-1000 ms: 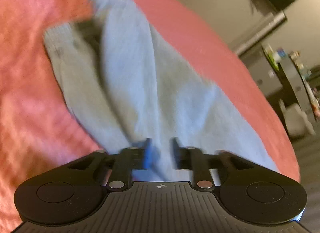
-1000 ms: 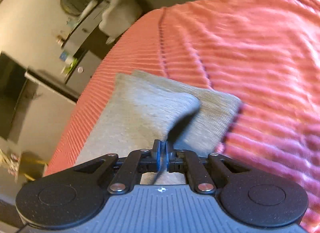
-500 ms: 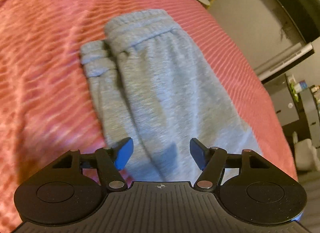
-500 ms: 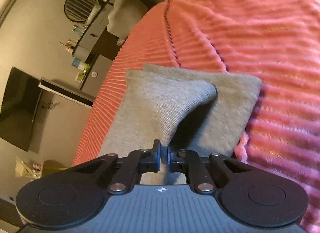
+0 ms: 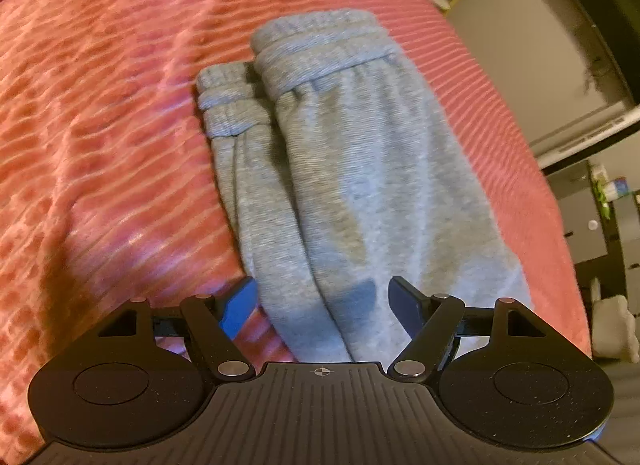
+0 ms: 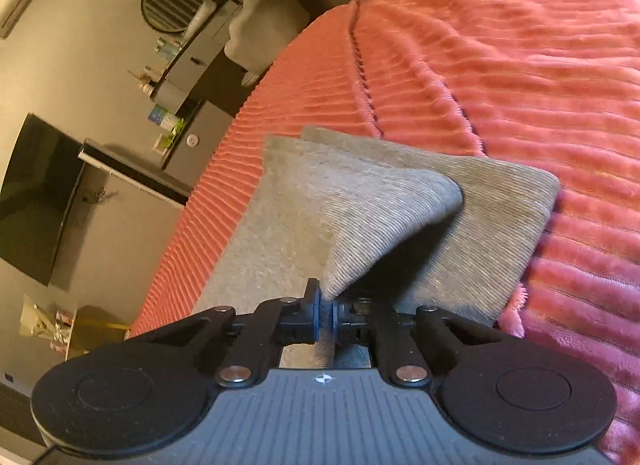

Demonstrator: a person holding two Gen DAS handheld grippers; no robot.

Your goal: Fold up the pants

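Grey pants (image 5: 352, 169) lie on the bed (image 5: 120, 105), on its coral ribbed blanket, near the bed's edge, already doubled leg over leg.

Left wrist view: long axis runs straight away from the left hand-held gripper (image 5: 324, 299). Waistband (image 5: 320, 41) and the 2 cuffs (image 5: 228, 105) sit at the far end, side by side; the folded end is right under the camera. Left hand-held gripper's jaws are opening, standing wide apart w/ the near cloth between them but pads not pressing on it – 1 blue pad is off over the blanket to the left, the other over the fabric to the right. So nothing held on this side.

Right wrist view: right hand-held gripper (image 6: 326, 315) is clamped together on a pinch of the top layer, which is pulled up into a tent (image 6: 380, 217) above the lower layer lying flat on the blanket. Cloth runs ahead and slightly left from this gripper, toward the bed edge.

Judgement: the right holds the fold end, so the right does the carrying; the coming move looks like bringing that pinched end along the long axis toward waistband/cuffs. Left is free, and near enough to pin or re-grab the near edge. Risk, as I read it: only the top layer is pinched, so the layers may slide apart.
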